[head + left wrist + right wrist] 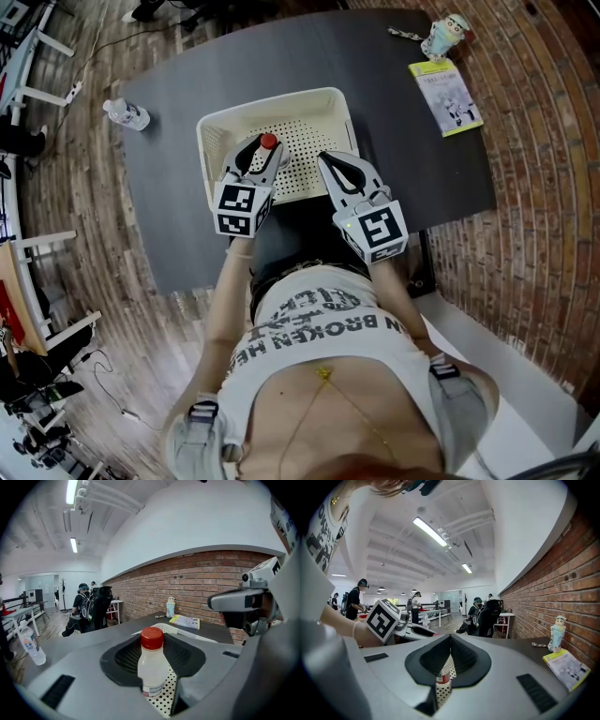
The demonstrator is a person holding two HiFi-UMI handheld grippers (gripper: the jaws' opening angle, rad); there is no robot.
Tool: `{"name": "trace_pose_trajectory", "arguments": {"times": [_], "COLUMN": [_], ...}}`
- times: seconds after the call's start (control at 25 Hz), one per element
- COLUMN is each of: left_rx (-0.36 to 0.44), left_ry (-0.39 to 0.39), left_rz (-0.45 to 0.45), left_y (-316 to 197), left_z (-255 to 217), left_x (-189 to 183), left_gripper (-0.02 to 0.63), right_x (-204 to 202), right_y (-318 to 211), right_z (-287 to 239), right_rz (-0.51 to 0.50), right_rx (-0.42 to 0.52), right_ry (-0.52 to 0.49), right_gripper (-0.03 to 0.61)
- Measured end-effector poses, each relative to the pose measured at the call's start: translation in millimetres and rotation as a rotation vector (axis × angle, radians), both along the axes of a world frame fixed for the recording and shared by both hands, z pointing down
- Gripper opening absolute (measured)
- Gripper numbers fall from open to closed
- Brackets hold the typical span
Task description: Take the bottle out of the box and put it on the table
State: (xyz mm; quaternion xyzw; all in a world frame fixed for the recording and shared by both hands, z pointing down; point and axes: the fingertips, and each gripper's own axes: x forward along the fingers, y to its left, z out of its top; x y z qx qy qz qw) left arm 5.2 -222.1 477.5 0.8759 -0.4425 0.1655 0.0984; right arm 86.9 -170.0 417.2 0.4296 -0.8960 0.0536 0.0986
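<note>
My left hand-held gripper (265, 150) points forward and slightly down, jaws wide apart. My right hand-held gripper (326, 161) sits beside it, jaws closed tip to tip.

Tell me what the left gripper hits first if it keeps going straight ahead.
The bottle: it already stands between the left gripper's open jaws. Past it, probably the basket's far wall, though depth is hard to judge.

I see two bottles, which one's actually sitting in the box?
The white bottle with the red cap, standing in the cream perforated box; the clear bottle lies on the table left of it.
</note>
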Motion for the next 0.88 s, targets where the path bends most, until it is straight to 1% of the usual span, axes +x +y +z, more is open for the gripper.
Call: {"name": "trace_pose_trajectory", "arguments": {"times": [0.16, 0.28, 0.4, 0.6, 0.72, 0.88], "left_rx": [0.021, 0.049, 0.077, 0.124, 0.128, 0.118], "left_ry": [0.011, 0.023, 0.048, 0.059, 0.059, 0.058], "left_rz": [0.018, 0.036, 0.032, 0.034, 0.034, 0.036], "left_y": [2, 1, -1, 5, 8, 12], "left_z": [-20, -48, -79, -123, -136, -137], "left_x": [0, -1, -6, -10, -11, -14], "left_gripper": [0.149, 0.149, 0.149, 0.149, 0.149, 0.149], "right_x": [6, 9, 9, 9, 7, 3], "right_y": [7, 10, 12, 18, 23, 28], "right_z": [-1, -4, -8, -16, -17, -18], "right_rz": [0.007, 0.008, 0.008, 0.000, -0.003, -0.004], "right_rx": [0.004, 0.010, 0.019, 0.038, 0.042, 0.043], "right_ry": [-0.005, -0.009, -0.017, -0.027, -0.028, -0.032], "right_gripper": [0.009, 0.009, 0.009, 0.009, 0.009, 0.009]}}
